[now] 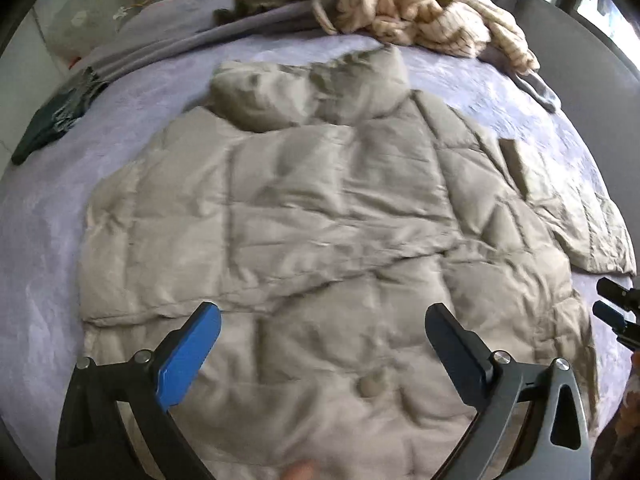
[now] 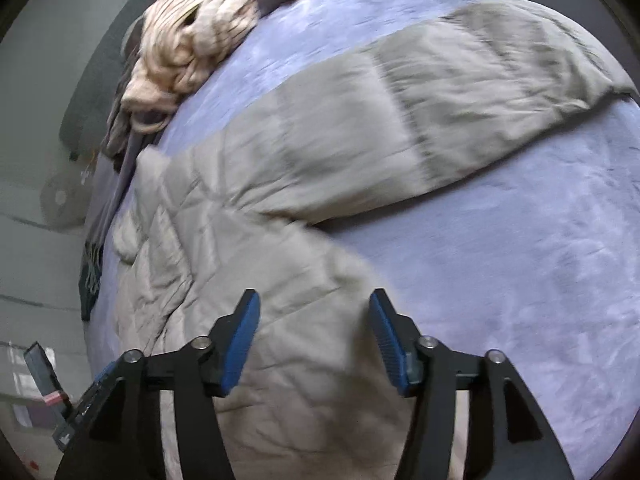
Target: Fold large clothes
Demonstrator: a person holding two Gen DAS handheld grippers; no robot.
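We see a beige quilted puffer jacket (image 1: 320, 216) spread flat on a lavender plush bedspread (image 1: 40, 240). Our left gripper (image 1: 320, 340) hangs wide open above its hem, and a cream knitted garment (image 1: 420, 12) lies bunched beyond the collar.

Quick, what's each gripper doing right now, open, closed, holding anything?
Left gripper: open, holding nothing, above the beige puffer jacket.
Right gripper: open, holding nothing, over the jacket's edge.

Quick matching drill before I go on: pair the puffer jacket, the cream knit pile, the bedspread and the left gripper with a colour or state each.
Things:
1. puffer jacket
2. cream knit pile
3. bedspread
4. left gripper

States:
A. lavender, under everything
B. open, holding nothing
C. bunched at the bed's far edge
D. beige, spread flat

Pairs: 1-D, 2-C, 3-A, 4-B
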